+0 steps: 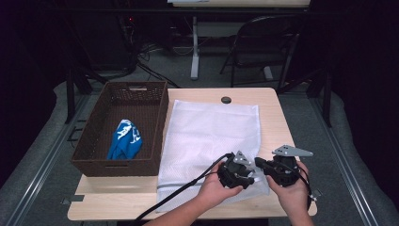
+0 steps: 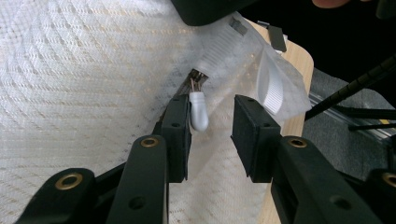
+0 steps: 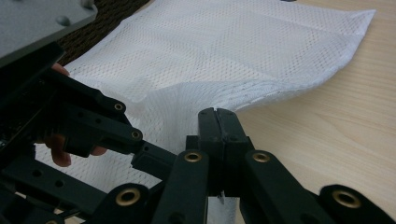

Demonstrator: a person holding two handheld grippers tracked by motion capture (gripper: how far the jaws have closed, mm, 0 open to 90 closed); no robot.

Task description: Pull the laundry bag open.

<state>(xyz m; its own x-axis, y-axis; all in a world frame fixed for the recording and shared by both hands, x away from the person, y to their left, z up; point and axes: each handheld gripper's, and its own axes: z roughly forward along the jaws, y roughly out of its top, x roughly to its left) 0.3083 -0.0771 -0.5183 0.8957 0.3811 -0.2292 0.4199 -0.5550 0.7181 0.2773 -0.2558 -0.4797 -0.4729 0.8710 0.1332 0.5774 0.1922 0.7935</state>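
Observation:
A white mesh laundry bag (image 1: pixel 211 132) lies flat on the wooden table (image 1: pixel 277 117). Both grippers are at its near right corner. My right gripper (image 3: pixel 218 116) is shut on the bag's edge (image 3: pixel 224 46) and lifts the fabric a little; it reaches in from the right in the high view (image 1: pixel 259 164). My left gripper (image 2: pixel 212 126) is open around the white zipper pull (image 2: pixel 199 112), which rests against its left pad (image 2: pixel 177 135). The other pad stands clear of the pull. In the high view the left gripper (image 1: pixel 249 180) points right toward the same corner.
A brown wicker basket (image 1: pixel 157 122) stands left of the bag with a blue cloth (image 1: pixel 124 140) inside. Bare table wood runs along the right edge and the front. A folding chair (image 1: pixel 263 42) and a desk leg stand beyond the table.

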